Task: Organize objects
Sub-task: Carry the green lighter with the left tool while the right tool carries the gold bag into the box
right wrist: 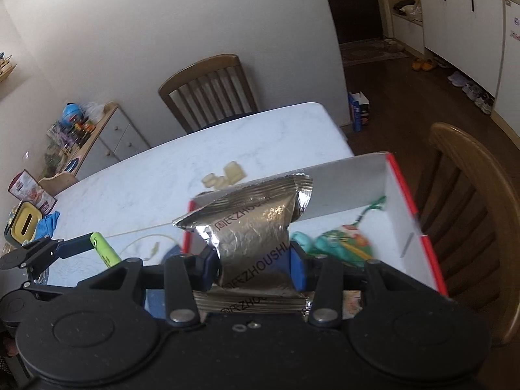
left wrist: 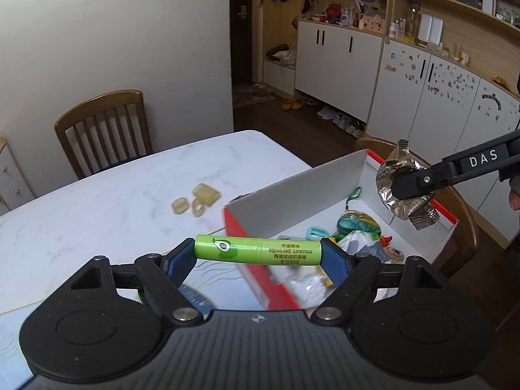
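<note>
Left tongs squeezing green lip balm end to end, crosswise, beside box. Right tongs pinching foil packet over box, nearer.

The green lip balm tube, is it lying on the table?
No, the lip balm tube is held crosswise in the left gripper, above the table.

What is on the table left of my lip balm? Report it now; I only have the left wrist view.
Observer: Left of the lip balm, a yellow slotted box sits at the table edge, with a blue cloth beside it.
Operator: Read me the foil pouch's print.
Observer: The foil pouch shows "ZHOUSHA"; the rest is creased away.
Operator: Confirm the right grip.
Observer: The right gripper pinches the pouch across its lower middle, between blue pads, above the red box.
</note>
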A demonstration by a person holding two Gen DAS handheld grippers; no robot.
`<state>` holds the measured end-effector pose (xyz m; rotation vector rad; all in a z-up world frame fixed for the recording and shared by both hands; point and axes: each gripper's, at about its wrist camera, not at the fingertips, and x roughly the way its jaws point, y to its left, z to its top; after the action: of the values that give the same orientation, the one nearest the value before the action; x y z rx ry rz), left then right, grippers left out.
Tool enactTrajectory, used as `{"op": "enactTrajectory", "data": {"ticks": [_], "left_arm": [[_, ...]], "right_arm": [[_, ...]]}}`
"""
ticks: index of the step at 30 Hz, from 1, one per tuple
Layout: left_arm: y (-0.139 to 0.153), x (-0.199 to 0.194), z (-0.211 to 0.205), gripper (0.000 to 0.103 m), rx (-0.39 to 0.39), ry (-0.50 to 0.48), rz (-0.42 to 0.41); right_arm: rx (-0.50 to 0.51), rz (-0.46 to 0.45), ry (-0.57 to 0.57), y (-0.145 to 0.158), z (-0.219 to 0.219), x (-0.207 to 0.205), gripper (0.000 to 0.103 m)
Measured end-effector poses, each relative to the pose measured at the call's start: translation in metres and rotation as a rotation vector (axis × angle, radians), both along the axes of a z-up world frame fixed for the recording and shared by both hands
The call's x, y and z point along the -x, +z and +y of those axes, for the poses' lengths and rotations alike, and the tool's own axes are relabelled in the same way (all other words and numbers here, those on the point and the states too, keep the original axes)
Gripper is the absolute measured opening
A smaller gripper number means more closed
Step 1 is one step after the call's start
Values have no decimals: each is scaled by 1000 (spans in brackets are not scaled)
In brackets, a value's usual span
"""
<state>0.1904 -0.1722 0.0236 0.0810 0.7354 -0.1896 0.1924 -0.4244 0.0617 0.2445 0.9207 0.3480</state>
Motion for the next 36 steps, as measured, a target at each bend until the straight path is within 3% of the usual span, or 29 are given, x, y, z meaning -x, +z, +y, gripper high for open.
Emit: {"op": "enactTrajectory", "data": {"ticks": [14, 24, 31, 36], "left_arm": [[-28, -57, -58, 82, -33, 17, 25], [-54, -91, -88, 82, -81, 29, 63], [-76, -110, -101, 82, -122, 34, 103], [-90, -123, -102, 82, -110, 54, 167]], "right_arm": [[96, 30, 71, -30, -41, -10, 43], [224, 33, 217, -53, -29, -5, 43], [253, 57, 285, -68, -21, -6, 43], [270, 63, 310, -74, -18, -8, 43]]}}
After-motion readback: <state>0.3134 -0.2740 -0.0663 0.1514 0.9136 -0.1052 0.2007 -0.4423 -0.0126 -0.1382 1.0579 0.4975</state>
